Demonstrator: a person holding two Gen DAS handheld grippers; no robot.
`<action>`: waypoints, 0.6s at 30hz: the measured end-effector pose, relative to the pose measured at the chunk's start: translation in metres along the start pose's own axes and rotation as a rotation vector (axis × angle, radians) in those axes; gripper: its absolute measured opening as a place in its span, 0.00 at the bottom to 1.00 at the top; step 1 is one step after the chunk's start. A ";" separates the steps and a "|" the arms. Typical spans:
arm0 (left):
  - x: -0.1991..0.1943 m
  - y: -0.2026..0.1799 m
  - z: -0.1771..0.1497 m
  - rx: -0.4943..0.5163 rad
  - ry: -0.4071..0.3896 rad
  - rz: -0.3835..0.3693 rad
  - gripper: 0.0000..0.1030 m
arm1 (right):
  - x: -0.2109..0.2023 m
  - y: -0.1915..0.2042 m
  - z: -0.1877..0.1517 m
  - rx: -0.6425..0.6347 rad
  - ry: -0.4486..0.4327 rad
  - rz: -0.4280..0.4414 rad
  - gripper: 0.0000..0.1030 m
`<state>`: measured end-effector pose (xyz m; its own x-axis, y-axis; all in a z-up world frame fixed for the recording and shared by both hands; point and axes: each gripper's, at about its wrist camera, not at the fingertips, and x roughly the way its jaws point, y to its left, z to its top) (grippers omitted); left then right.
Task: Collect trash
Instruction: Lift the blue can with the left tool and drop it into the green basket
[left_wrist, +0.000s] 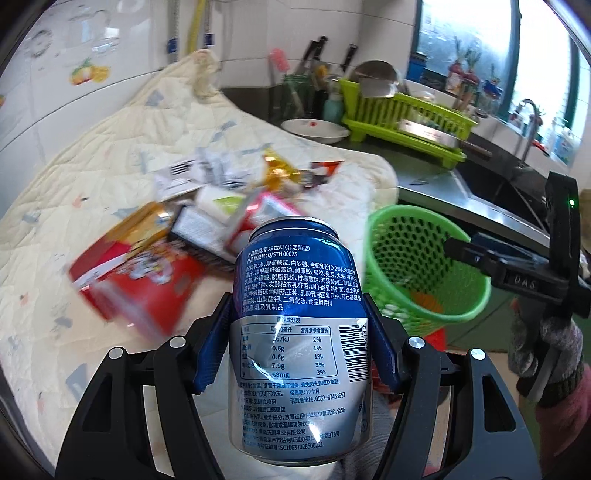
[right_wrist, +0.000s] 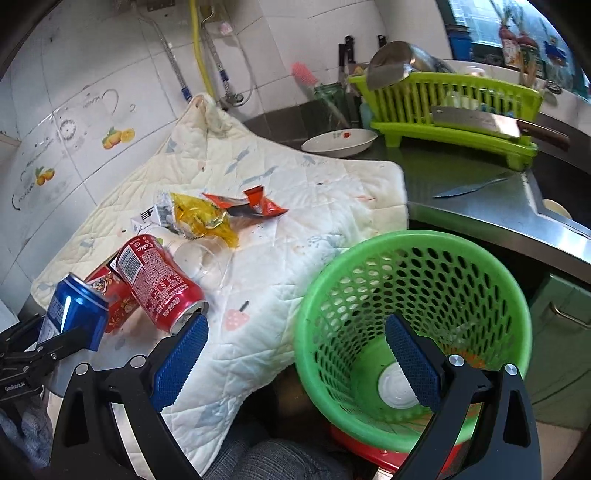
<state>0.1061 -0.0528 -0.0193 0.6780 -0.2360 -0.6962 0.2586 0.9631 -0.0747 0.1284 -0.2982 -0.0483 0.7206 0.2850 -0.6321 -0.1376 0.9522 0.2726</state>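
My left gripper (left_wrist: 299, 306) is shut on a blue and silver drink can (left_wrist: 295, 332) and holds it above the quilted cloth (left_wrist: 74, 206). The can and left gripper also show in the right wrist view (right_wrist: 74, 314) at the far left. A green perforated trash basket (left_wrist: 417, 266) stands right of the can, below the counter edge. My right gripper (right_wrist: 295, 339) is open and empty, its right finger over the basket (right_wrist: 417, 332), which holds a white lid (right_wrist: 395, 384). A red Coke can (right_wrist: 159, 288), red carton (right_wrist: 114, 306), yellow wrapper (right_wrist: 203, 218) and orange wrapper (right_wrist: 255, 203) lie on the cloth.
A clear plastic cup (right_wrist: 207, 258) lies by the Coke can. A white bowl (right_wrist: 340, 142), green dish rack (right_wrist: 454, 107) with a cleaver (right_wrist: 480, 123) and a knife (right_wrist: 469, 188) sit on the steel counter. A sink (left_wrist: 498, 192) is at the right.
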 end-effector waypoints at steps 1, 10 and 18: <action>0.004 -0.007 0.003 0.012 0.003 -0.014 0.64 | -0.006 -0.005 -0.002 0.006 -0.005 -0.009 0.91; 0.057 -0.085 0.035 0.105 0.064 -0.174 0.64 | -0.052 -0.068 -0.015 0.087 -0.062 -0.112 0.91; 0.161 -0.166 0.056 0.193 0.209 -0.245 0.64 | -0.072 -0.117 -0.035 0.146 -0.089 -0.170 0.91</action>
<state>0.2109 -0.2584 -0.0793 0.4301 -0.4054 -0.8066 0.5338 0.8348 -0.1349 0.0685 -0.4267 -0.0601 0.7832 0.1054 -0.6128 0.0856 0.9579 0.2741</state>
